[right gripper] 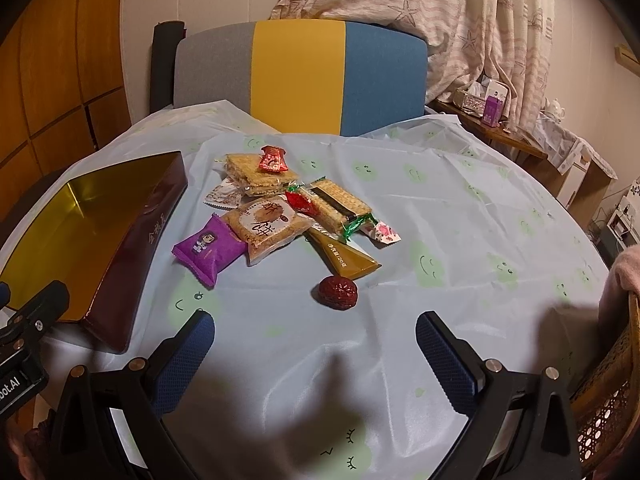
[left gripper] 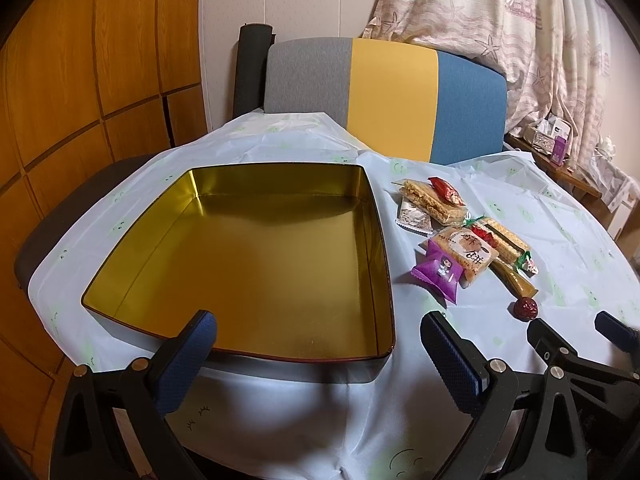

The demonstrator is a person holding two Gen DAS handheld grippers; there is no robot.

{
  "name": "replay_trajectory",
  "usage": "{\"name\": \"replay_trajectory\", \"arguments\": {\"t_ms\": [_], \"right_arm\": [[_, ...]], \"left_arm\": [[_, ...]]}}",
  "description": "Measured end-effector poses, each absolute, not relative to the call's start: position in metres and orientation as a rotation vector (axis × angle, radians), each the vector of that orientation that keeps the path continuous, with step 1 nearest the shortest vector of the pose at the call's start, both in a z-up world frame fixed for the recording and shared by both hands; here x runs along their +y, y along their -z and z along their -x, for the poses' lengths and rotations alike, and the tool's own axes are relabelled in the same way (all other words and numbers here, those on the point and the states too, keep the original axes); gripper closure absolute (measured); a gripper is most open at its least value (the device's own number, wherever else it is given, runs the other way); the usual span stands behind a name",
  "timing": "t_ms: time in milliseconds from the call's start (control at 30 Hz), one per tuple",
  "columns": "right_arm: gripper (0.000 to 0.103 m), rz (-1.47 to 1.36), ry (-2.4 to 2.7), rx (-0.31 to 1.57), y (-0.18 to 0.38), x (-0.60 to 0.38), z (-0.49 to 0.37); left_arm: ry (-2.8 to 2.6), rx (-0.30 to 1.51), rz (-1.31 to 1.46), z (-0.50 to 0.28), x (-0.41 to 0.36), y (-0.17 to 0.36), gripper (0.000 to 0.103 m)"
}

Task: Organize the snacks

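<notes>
Left wrist view: left gripper [left gripper: 318, 344] spread wide, holding nothing, above the near rim of the empty gold tin [left gripper: 240, 248]; snack pile [left gripper: 460, 240] off to its right.
Right wrist view: right gripper [right gripper: 314, 344] also released and nearer; red date [right gripper: 337, 286] straight ahead, purple packet [right gripper: 208, 249] far-left.

A round table is covered by a pale blue plastic tablecloth [right gripper: 460, 216] printed with green smiley faces. Behind it stands a chair with a grey, yellow and blue fabric backrest [left gripper: 384, 96]. A cream curtain [left gripper: 500, 20] patterned with ships and starfish hangs at the right, orange-brown wood panelling [left gripper: 80, 80] at the left. A small purple box [right gripper: 493, 110] stands on a wooden side shelf [right gripper: 516, 140]. A woven cane chair [right gripper: 608, 396] edges in at lower right.
</notes>
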State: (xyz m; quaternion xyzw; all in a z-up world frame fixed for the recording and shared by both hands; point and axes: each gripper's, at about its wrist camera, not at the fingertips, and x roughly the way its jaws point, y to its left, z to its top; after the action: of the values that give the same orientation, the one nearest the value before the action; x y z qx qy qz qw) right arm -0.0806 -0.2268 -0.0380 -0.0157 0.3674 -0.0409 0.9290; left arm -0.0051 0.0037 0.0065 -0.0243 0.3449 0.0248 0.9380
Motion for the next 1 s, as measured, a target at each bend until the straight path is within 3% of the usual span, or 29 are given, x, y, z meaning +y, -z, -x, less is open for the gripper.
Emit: {"name": "replay_trajectory", "arguments": {"t_ms": [600, 1000], "right_arm": [[0.0, 0.006, 0.077, 0.761, 0.034, -0.242, 0.07], [0.003, -0.016, -0.086, 0.827, -0.015, -0.298, 0.01]], "left_arm": [[-0.037, 0.717, 0.037, 0.003, -0.002, -0.007, 0.001], [0.158, 0.788, 0.134, -0.005, -0.005, -0.006, 0.0]]}}
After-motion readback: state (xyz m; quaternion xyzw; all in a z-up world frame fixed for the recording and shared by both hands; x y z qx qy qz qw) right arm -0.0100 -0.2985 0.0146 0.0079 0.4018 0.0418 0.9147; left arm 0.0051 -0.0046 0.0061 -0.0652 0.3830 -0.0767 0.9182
